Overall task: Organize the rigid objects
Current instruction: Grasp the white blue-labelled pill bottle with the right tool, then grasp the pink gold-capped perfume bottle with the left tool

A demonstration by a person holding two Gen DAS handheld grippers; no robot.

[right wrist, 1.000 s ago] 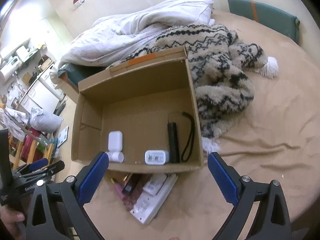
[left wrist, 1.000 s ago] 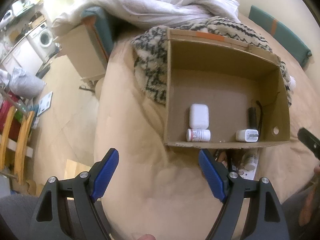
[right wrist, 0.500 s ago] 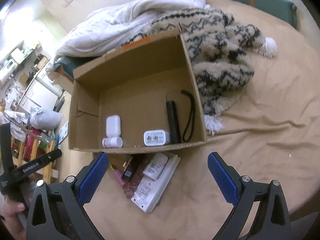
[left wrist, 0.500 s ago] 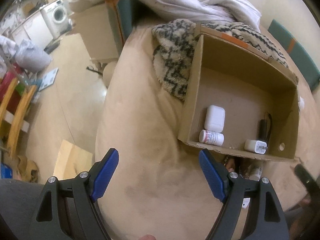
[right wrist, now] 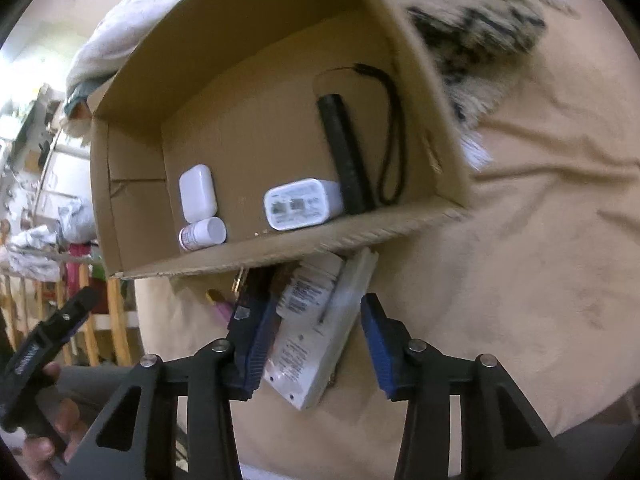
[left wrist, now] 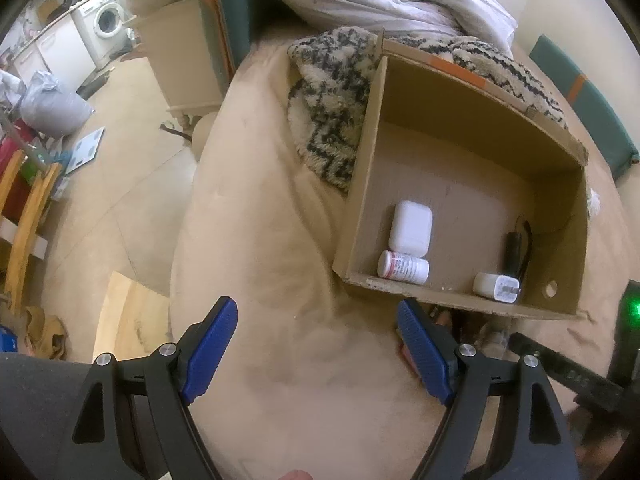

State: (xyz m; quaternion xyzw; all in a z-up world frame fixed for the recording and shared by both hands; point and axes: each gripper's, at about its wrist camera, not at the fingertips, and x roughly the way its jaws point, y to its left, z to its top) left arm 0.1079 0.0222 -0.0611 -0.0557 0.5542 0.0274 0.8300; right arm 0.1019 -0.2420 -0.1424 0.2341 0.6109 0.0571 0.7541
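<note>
Pile of loose items lying on the bed (right wrist: 520, 280), just outside the near wall of the box (right wrist: 280, 254): a white flat pack (right wrist: 316, 344), a white bottle (right wrist: 310, 286) lying on it, and a pink stick (right wrist: 222, 306) to the left, partly hidden.

Right gripper (right wrist: 316, 340): lowered over the pile; jaws have just been closing, now narrow, set either side of the pack and bottle; left pad at the pack's edge, a gap is seen at the right pad.

Box contents, along the near wall: white case (right wrist: 197, 192), small bottle (right wrist: 202, 233) touching it, white charger (right wrist: 302, 203), black torch (right wrist: 344, 154) with cord loop.

Left gripper (left wrist: 318, 344): jaws wide, nothing between them, held over bare bed left of the box.

Patterned blanket (left wrist: 332, 96) lies behind the box.
</note>
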